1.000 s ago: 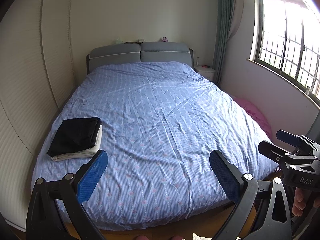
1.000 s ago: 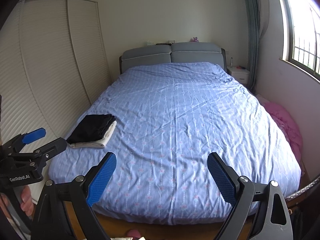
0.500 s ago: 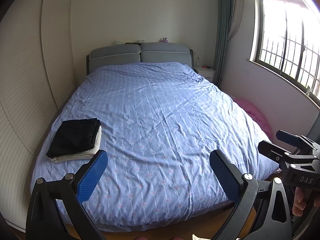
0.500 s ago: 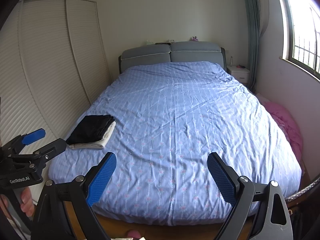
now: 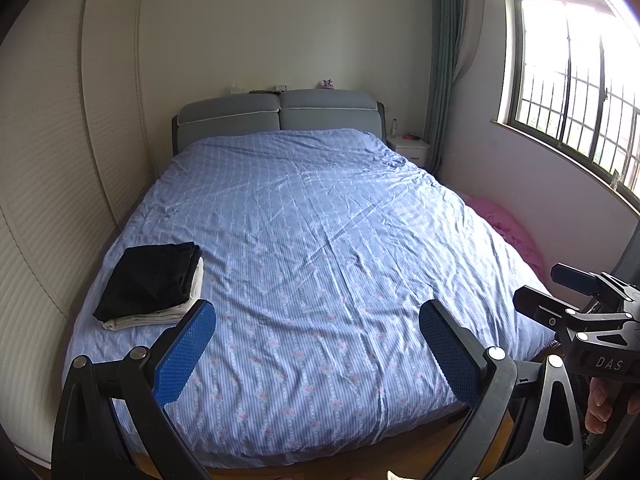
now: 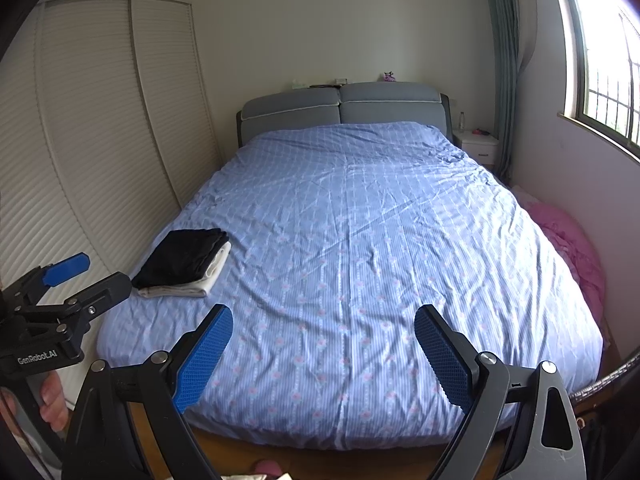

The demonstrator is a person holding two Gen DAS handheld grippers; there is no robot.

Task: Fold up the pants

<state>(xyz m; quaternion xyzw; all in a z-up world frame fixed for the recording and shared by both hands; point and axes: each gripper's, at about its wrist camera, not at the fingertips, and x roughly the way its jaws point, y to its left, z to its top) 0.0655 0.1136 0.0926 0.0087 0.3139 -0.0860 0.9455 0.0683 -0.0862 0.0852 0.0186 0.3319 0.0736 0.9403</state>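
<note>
— Blue-padded, both of them: the left gripper (image 5: 316, 332) hangs over the foot of the bed (image 5: 320, 240) with its jaws spread wide and nothing between the pads. The right gripper (image 6: 324, 338) does the same, fingers far apart, gripping nothing.

— And the pants?

— Black folded pants (image 5: 150, 274) lie on the bed's left side, near its foot end, on top of a folded white garment (image 5: 160, 312). In the right wrist view the same black stack (image 6: 182, 256) sits close to the bed's left edge, the white piece (image 6: 188, 286) sticking out beneath it. Neither gripper touches the stack; the left gripper's left pad is just beside it in the picture, but whether it is close in depth I cannot tell.

— What else is around the bed?

— A blue patterned cover is spread over it, creased but flat. A grey padded headboard (image 5: 280, 120) stands at its far end, a white nightstand (image 5: 410, 148) to the headboard's right. A pink heap of fabric (image 6: 568, 248) lies along the bed's right side, below the barred window (image 5: 568, 80). Pale slatted wardrobe doors (image 6: 100, 140) run along the bed's left side.

— Any sign of the person?

— Fingers of a hand (image 6: 50, 398) wrap the left gripper's handle, seen from the right wrist view.
</note>
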